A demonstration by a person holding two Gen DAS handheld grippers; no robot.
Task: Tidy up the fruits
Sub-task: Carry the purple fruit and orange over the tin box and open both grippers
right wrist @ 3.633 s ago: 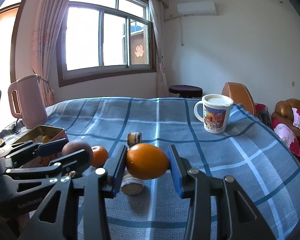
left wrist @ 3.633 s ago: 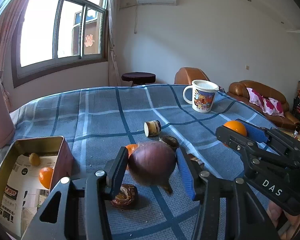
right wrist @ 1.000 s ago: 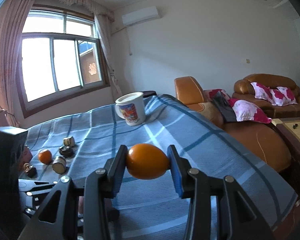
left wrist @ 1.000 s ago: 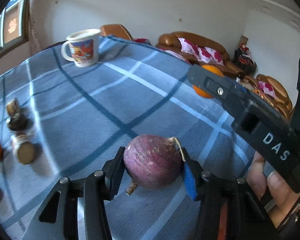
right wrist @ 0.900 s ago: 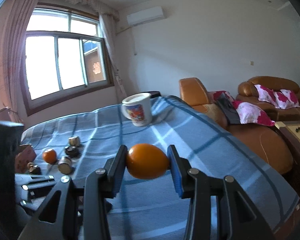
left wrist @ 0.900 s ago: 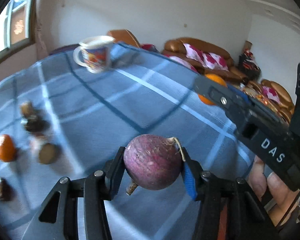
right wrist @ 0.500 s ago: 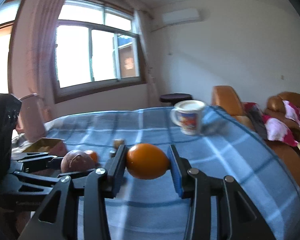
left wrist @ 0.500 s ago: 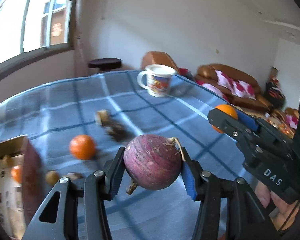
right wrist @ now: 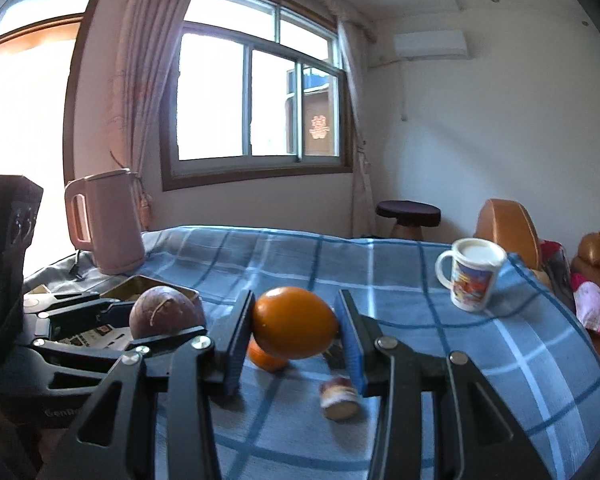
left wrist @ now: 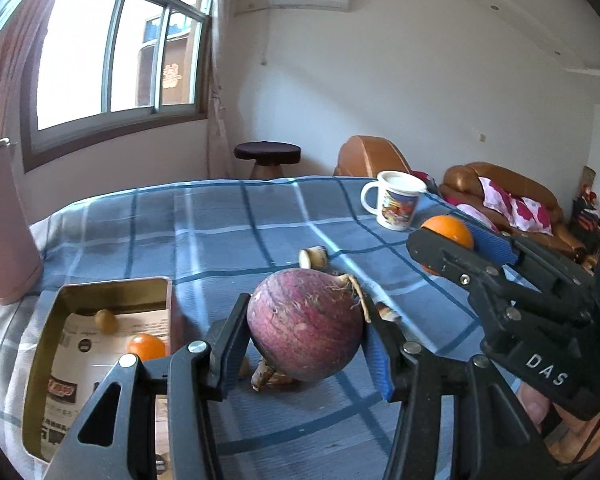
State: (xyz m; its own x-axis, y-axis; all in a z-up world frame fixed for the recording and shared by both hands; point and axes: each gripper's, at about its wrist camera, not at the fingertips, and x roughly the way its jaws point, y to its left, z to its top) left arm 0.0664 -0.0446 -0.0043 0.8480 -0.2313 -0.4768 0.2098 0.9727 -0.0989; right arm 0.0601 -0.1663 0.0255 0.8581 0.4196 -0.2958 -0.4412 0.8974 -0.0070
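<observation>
My left gripper [left wrist: 306, 340] is shut on a round purple fruit [left wrist: 305, 324] with a dry stem, held above the blue checked tablecloth [left wrist: 228, 232]. Seen from the right wrist, that purple fruit [right wrist: 162, 312] hangs at the left, in front of the tin. My right gripper [right wrist: 296, 330] is shut on an orange [right wrist: 294, 322]; the same orange [left wrist: 446, 230] shows at the right of the left wrist view. A gold tin box [left wrist: 52, 320] at lower left holds a small orange [left wrist: 146, 346] and a yellowish fruit [left wrist: 106, 320]. Another orange [right wrist: 264, 356] lies on the cloth behind my right gripper.
A printed mug [right wrist: 474, 276] stands at the far right of the table. A pink kettle [right wrist: 108, 224] is at the far left by the window. Small jars [right wrist: 338, 396] lie on the cloth. A dark stool [right wrist: 408, 212] and brown sofas stand beyond the table.
Both grippers have swung left with their fruits still held, from facing the sofa side to facing the window. The tin box and kettle have come into view.
</observation>
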